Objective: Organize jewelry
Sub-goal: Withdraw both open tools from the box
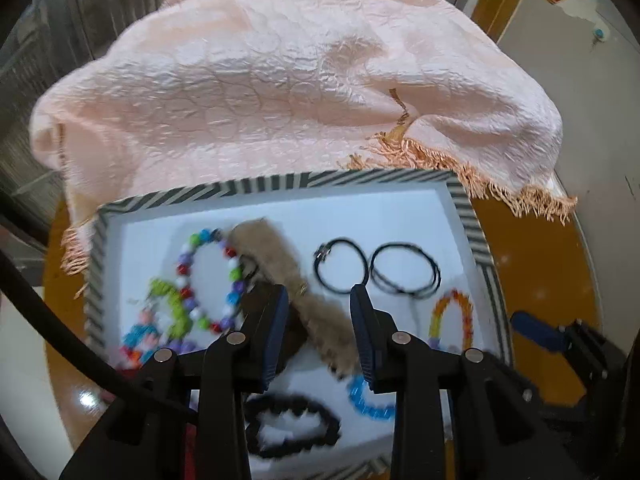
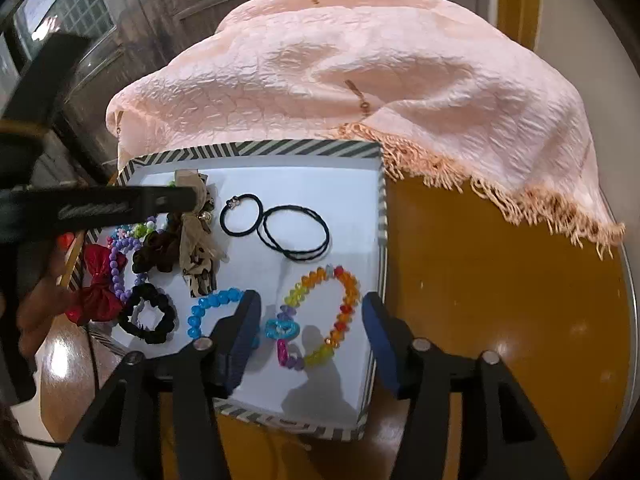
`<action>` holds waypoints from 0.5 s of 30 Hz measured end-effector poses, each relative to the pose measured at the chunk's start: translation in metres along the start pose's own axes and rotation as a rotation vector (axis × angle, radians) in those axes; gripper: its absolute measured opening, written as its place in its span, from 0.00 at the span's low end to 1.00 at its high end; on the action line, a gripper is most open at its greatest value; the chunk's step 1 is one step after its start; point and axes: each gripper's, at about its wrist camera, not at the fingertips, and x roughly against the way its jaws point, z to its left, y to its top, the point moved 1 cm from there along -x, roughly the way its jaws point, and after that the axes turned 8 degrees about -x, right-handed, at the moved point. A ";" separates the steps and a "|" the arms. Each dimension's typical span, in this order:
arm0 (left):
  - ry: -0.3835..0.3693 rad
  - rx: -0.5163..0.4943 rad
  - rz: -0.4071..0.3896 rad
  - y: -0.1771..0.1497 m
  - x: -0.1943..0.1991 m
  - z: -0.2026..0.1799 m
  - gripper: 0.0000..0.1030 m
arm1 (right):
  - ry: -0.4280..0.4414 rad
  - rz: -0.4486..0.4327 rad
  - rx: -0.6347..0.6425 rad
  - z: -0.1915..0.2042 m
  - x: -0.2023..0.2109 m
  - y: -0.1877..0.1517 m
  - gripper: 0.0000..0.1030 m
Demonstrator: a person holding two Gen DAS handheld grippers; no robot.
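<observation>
A white tray with a striped rim (image 1: 280, 184) (image 2: 256, 148) holds jewelry and hair ties. My left gripper (image 1: 318, 296) is open above a beige ribbon hair tie (image 1: 320, 320) (image 2: 196, 240), which lies loose between its fingers. Beside it are a multicoloured bead bracelet (image 1: 208, 280), two black hair ties (image 1: 340, 266) (image 2: 296, 234) and a black scrunchie (image 1: 292, 424) (image 2: 150, 316). My right gripper (image 2: 312, 308) is open over a rainbow bead bracelet (image 2: 344, 300), pads clear of it. A blue bead bracelet (image 2: 208, 308) lies by its left finger.
A pink fringed cloth (image 1: 280, 80) (image 2: 360, 80) is heaped behind the tray on the round brown table (image 2: 500, 300). A red bow (image 2: 96, 284), purple beads (image 2: 118, 276) and a dark scrunchie (image 2: 156, 252) crowd the tray's left end. A hand (image 2: 40, 300) shows at the left.
</observation>
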 end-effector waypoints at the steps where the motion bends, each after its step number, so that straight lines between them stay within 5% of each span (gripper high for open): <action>1: 0.018 -0.004 -0.007 -0.006 0.004 0.000 0.24 | -0.001 -0.003 -0.009 0.000 0.002 -0.002 0.58; 15: 0.173 0.054 -0.058 -0.091 0.064 0.011 0.24 | 0.007 -0.036 -0.055 0.028 0.027 -0.040 0.71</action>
